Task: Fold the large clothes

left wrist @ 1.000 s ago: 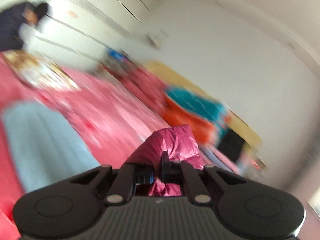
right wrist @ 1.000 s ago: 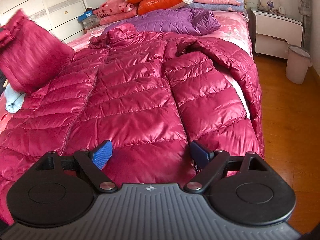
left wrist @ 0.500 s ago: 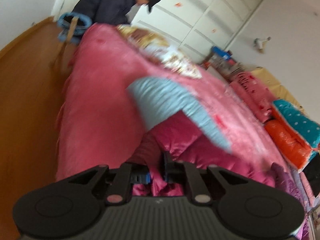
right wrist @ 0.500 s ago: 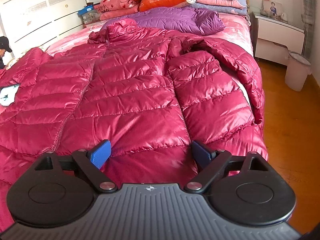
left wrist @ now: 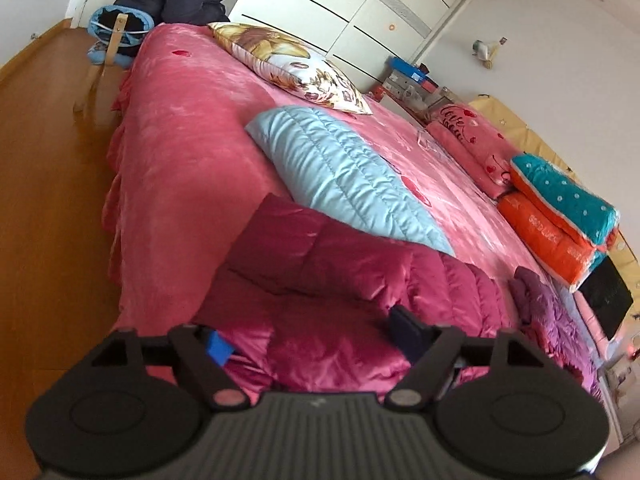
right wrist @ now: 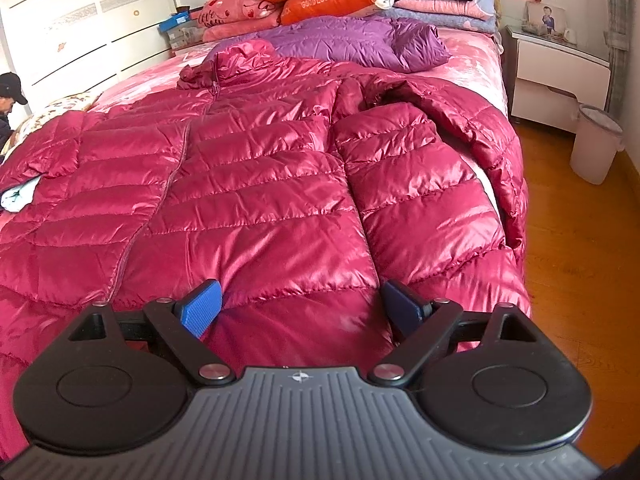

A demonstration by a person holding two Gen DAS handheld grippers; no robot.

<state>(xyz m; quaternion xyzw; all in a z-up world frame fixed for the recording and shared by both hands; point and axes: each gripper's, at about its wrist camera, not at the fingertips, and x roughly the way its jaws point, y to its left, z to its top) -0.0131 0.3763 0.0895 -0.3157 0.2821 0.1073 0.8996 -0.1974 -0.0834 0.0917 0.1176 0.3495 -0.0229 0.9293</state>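
Red coat [right wrist: 256, 184] spread flat on bed [left wrist: 180, 128], no fold made; both grippers [left wrist: 312, 334] [right wrist: 300, 304] gaping, holding nothing.

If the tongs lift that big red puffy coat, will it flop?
Probably yes: the red puffy coat lies soft and creased, so it likely droops. Its shiny fabric may slip from the open right tongs. Puffy quilting suggests it is light for its size.

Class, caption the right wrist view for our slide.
Open right gripper above a crimson puffer jacket spread across the bed.
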